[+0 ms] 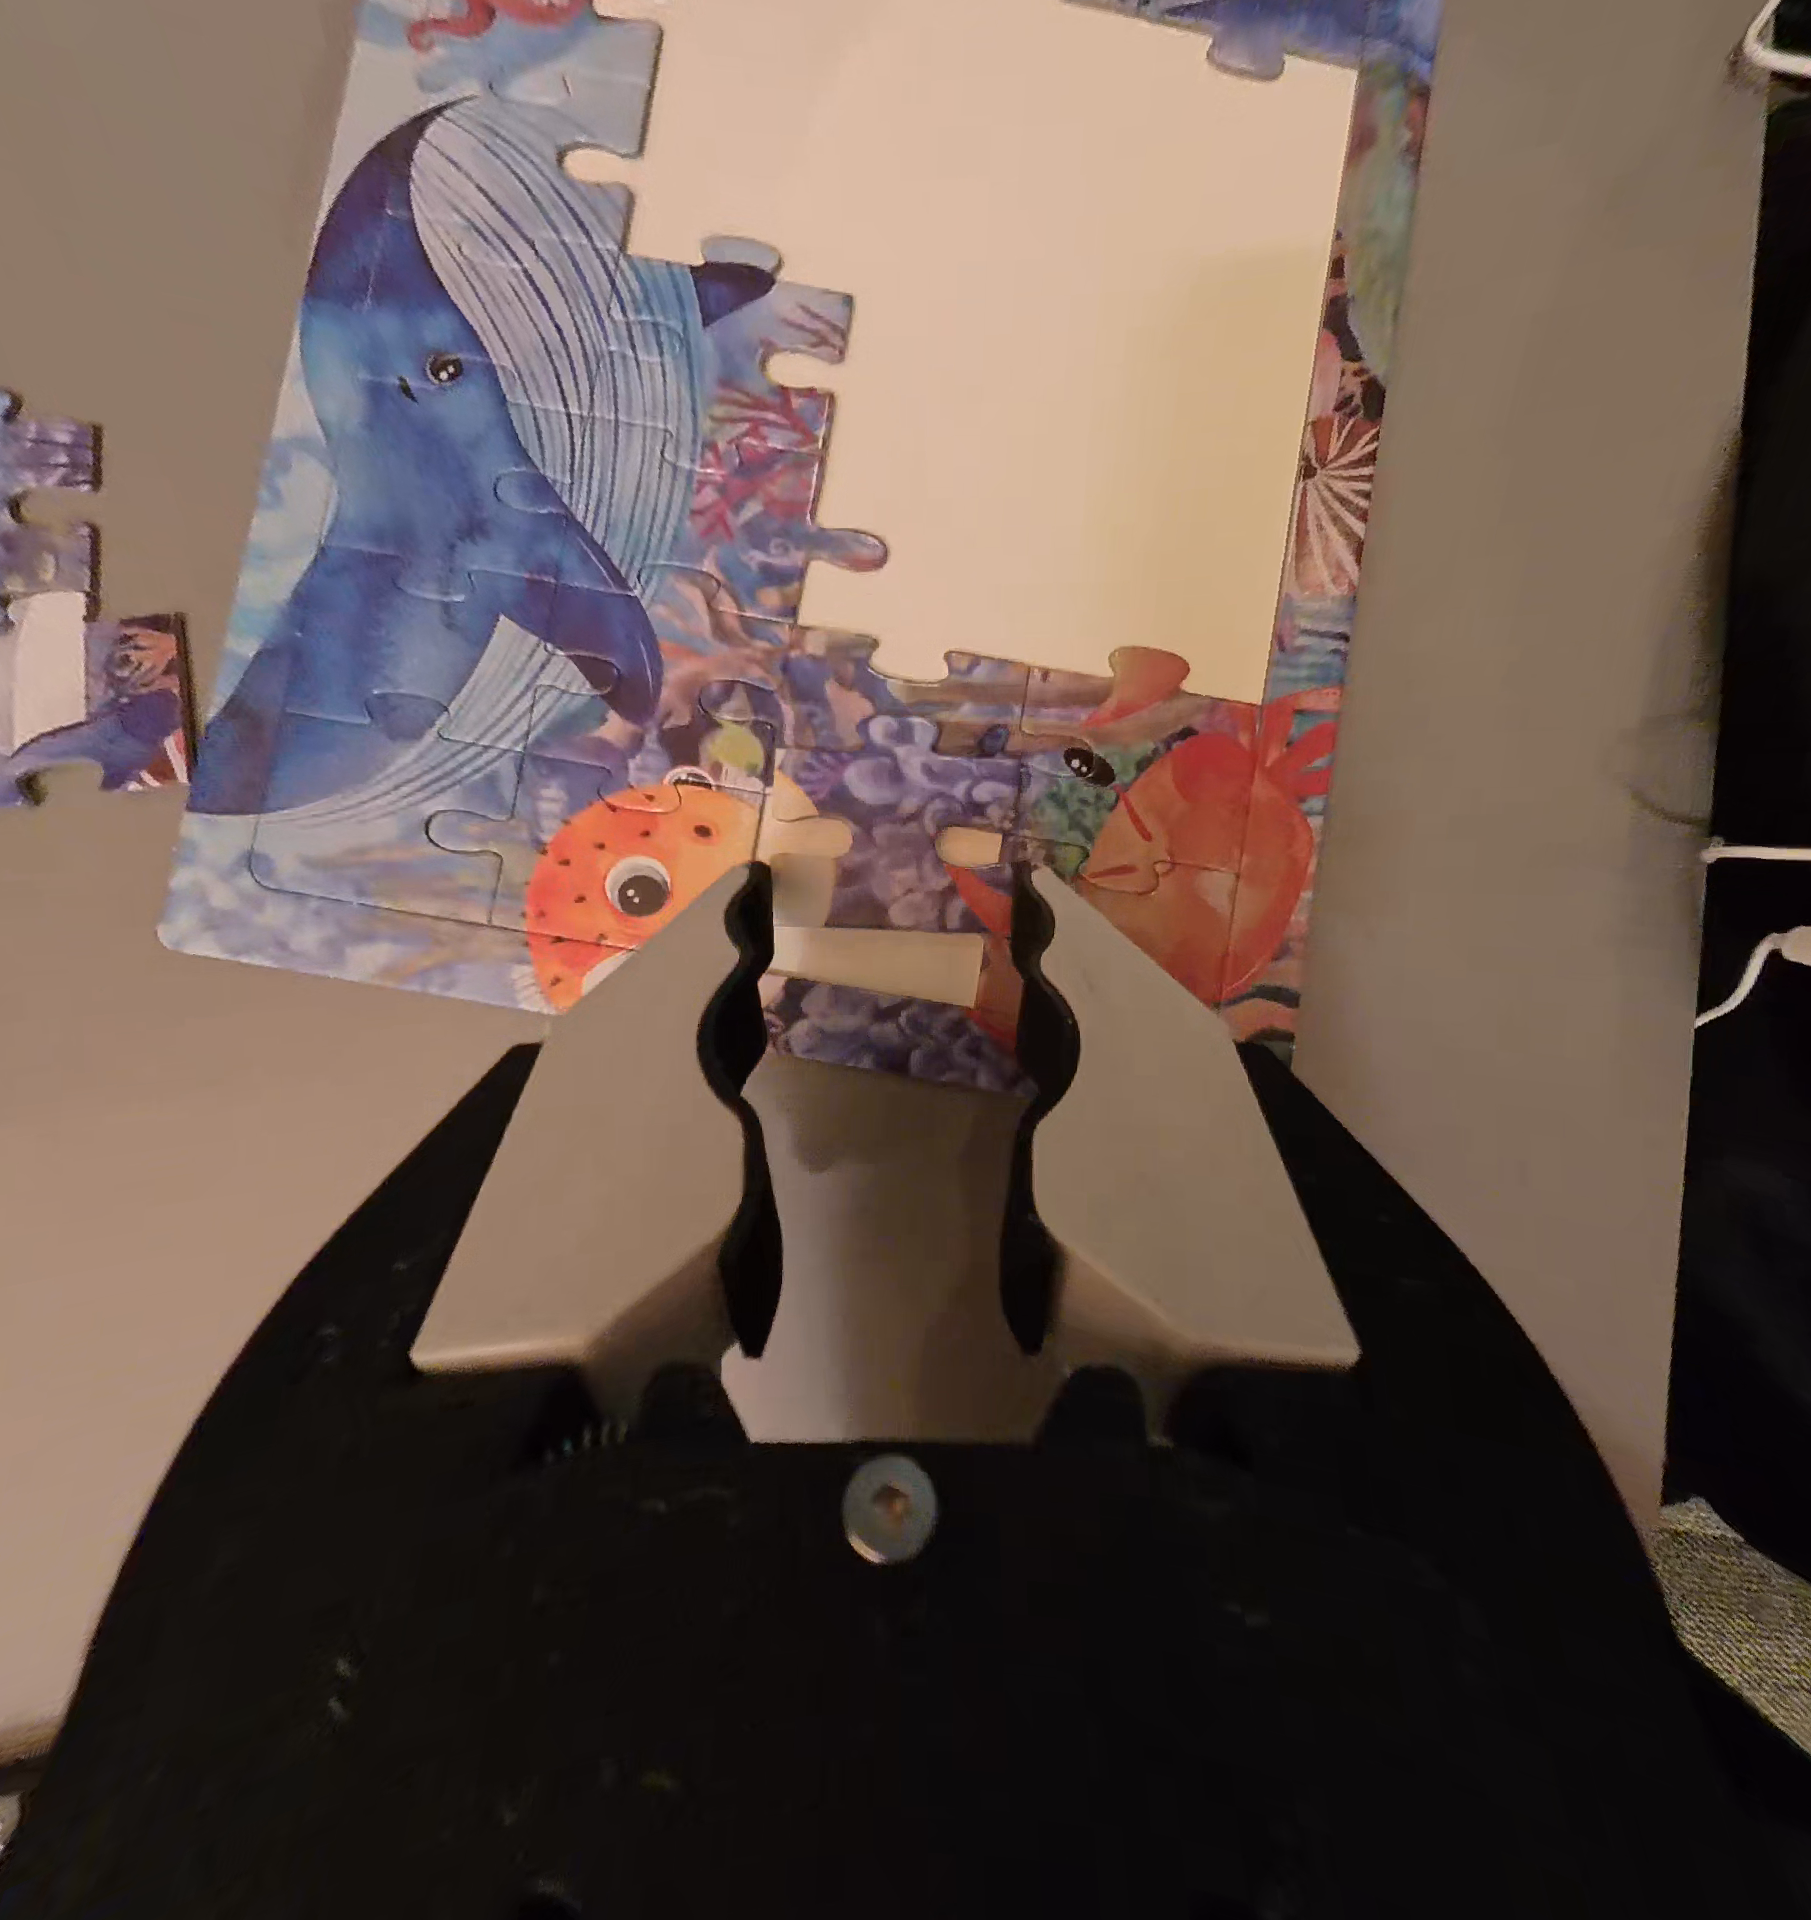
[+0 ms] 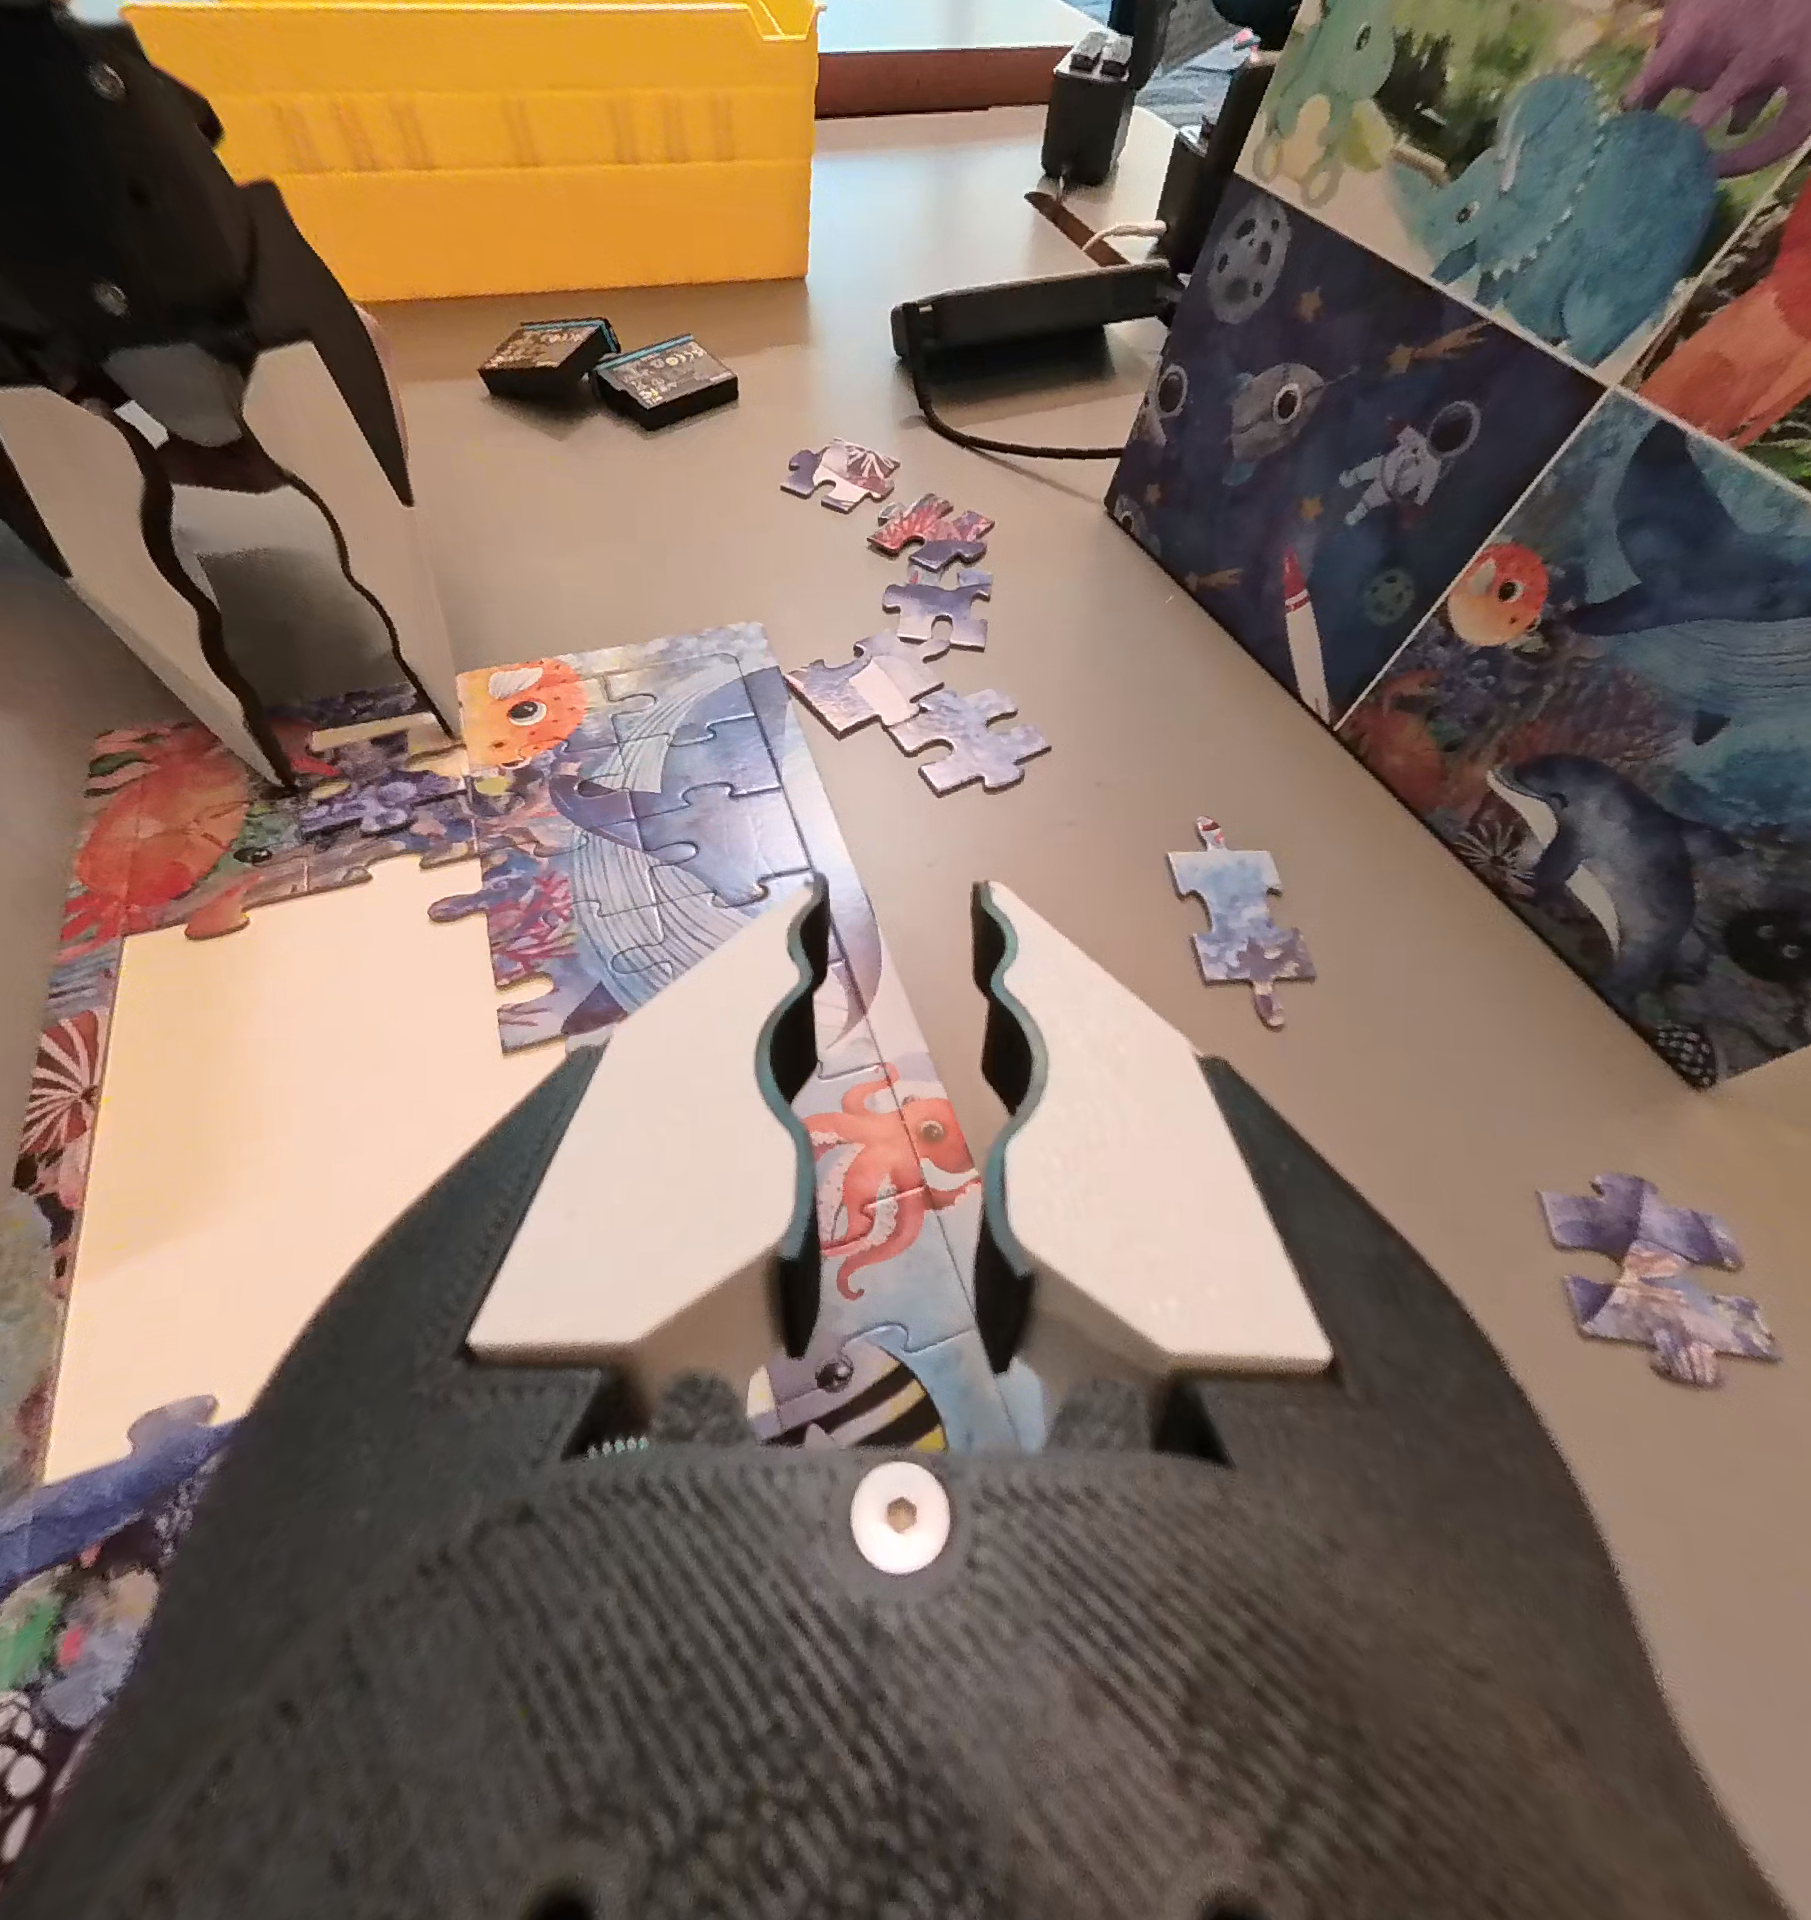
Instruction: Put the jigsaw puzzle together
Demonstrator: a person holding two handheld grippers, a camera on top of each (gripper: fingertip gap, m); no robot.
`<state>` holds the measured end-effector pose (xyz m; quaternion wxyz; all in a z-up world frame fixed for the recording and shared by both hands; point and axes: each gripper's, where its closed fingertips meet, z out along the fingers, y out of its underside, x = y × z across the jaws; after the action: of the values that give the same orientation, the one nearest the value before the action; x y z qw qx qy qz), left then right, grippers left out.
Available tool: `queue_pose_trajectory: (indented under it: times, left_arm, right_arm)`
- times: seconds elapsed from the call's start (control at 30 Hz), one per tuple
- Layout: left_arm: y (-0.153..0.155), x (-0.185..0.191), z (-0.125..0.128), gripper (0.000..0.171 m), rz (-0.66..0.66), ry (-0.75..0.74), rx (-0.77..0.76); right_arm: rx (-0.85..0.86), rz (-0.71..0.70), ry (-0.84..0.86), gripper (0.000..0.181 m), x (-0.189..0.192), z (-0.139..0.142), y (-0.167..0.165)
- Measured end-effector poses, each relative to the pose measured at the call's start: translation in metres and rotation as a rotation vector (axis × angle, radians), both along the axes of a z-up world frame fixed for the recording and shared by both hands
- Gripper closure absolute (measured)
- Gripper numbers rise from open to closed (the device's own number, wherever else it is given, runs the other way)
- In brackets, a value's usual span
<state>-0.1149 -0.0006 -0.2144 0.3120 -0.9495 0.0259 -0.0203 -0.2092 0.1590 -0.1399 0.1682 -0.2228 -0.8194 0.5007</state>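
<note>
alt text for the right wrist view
Open right tongs hover over a half-built sea-animal puzzle on a grey table. Left tongs touch its far edge by an orange fish; loose pieces, a picture box and a yellow bin lie beyond.

Loose pieces (image 2: 916,665) lie on the table (image 2: 1140,748) between puzzle (image 2: 662,769) and box (image 2: 1566,582).

My right gripper (image 2: 899,902) hangs open over the half-done puzzle (image 2: 662,790), nothing in it. My left gripper (image 2: 366,753) has its tips down on the far edge. Loose pieces (image 2: 932,665) lie beside the picture box (image 2: 1503,499); a yellow bin (image 2: 527,177) sits behind.
</note>
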Motion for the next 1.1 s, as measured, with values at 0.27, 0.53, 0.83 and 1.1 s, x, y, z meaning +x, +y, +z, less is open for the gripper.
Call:
queue_pose_trajectory:
  times: [0.27, 0.53, 0.83, 1.1]
  left_arm:
    - [-0.005, -0.004, -0.001, 0.127, -0.012, 0.003, -0.007]
    - [-0.01, -0.003, 0.002, 0.123, -0.004, -0.003, 0.009]
    - [-0.013, -0.005, 0.001, 0.123, 0.027, 0.009, 0.076]
    - [-0.015, -0.008, 0.005, 0.123, 0.03, -0.028, 0.144]
  right_arm:
    - [-0.006, 0.008, -0.011, 0.154, 0.003, -0.001, -0.007]
    - [0.043, 0.191, -0.039, 0.147, 0.048, -0.008, -0.088]
    - [0.201, 0.416, -0.217, 0.158, 0.103, -0.058, -0.163]
    - [0.157, 0.429, -0.31, 0.166, 0.1, -0.067, -0.17]
